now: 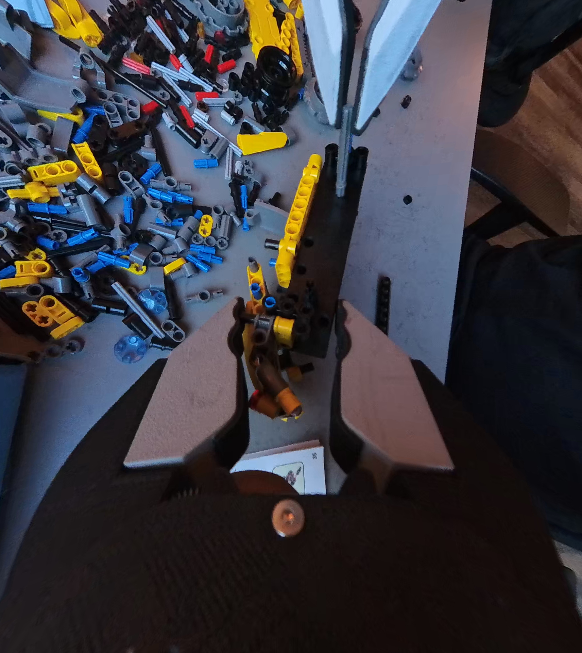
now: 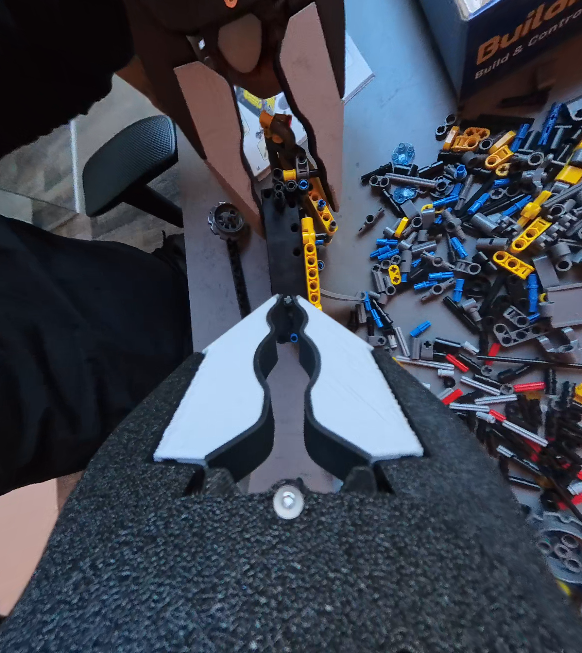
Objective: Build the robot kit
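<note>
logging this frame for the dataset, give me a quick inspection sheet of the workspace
surface: grey table, mostly covered on one side by loose parts.
things in hand: black and yellow brick assembly, lying along the table edge between both grippers; grey axle at its far end.
clutter: pile of loose brick parts in grey, black, blue, yellow and red; instruction booklet; dark printed box; black beam with a gear.
grippers: left gripper closed around the near end of the assembly; right gripper pinching the axle.
cables: nothing seen.
surroundings: office chair, wooden floor, a person in dark clothing.
</note>
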Motion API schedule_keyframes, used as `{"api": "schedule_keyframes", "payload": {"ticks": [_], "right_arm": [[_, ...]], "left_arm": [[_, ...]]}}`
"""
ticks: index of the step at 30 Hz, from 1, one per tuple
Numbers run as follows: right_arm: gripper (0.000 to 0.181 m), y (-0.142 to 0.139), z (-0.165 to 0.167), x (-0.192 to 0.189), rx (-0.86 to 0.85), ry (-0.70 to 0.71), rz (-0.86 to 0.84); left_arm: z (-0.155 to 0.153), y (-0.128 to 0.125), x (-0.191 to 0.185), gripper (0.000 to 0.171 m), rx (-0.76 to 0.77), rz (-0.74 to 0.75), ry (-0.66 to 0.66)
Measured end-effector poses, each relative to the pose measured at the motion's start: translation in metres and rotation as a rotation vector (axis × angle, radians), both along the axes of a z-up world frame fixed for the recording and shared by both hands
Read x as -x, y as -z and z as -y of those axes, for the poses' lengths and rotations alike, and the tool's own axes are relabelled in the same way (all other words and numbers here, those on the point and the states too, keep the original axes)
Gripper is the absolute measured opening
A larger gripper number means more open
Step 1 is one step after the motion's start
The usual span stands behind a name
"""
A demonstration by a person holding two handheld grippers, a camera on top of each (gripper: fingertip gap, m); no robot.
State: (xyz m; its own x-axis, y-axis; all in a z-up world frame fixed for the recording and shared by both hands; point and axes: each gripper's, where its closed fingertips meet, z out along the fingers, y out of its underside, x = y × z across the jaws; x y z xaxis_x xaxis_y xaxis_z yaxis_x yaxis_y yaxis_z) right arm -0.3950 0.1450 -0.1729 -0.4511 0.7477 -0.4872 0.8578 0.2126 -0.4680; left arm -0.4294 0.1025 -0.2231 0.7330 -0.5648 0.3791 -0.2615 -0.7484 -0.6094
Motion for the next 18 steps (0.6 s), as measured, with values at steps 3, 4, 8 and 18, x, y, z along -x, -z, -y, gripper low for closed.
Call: {"api": "schedule_keyframes", "payload": {"ticks": [3, 4, 8, 18], "right_arm": [[0.003, -0.0001, -0.0003, -0.0008, -0.024, -0.010, -0.020], [0.003, 0.0001, -0.0003, -0.0009, -0.025, -0.009, -0.024], [0.003, 0.0009, -0.0012, -0.0009, -0.031, -0.006, -0.040], [0.004, -0.0006, 0.0073, -0.0070, -0.060, -0.032, -0.079]], "left_arm": [[-0.0003, -0.0002, 0.0002, 0.048, -0.028, -0.003, -0.005], [0.0002, -0.0002, 0.0001, 0.048, -0.038, -0.006, -0.006], [0.0006, -0.0004, 0.0001, 0.048, -0.055, -0.032, -0.020], [0.0036, -0.0019, 0.0052, 0.050, -0.108, -0.117, -0.050]]}}
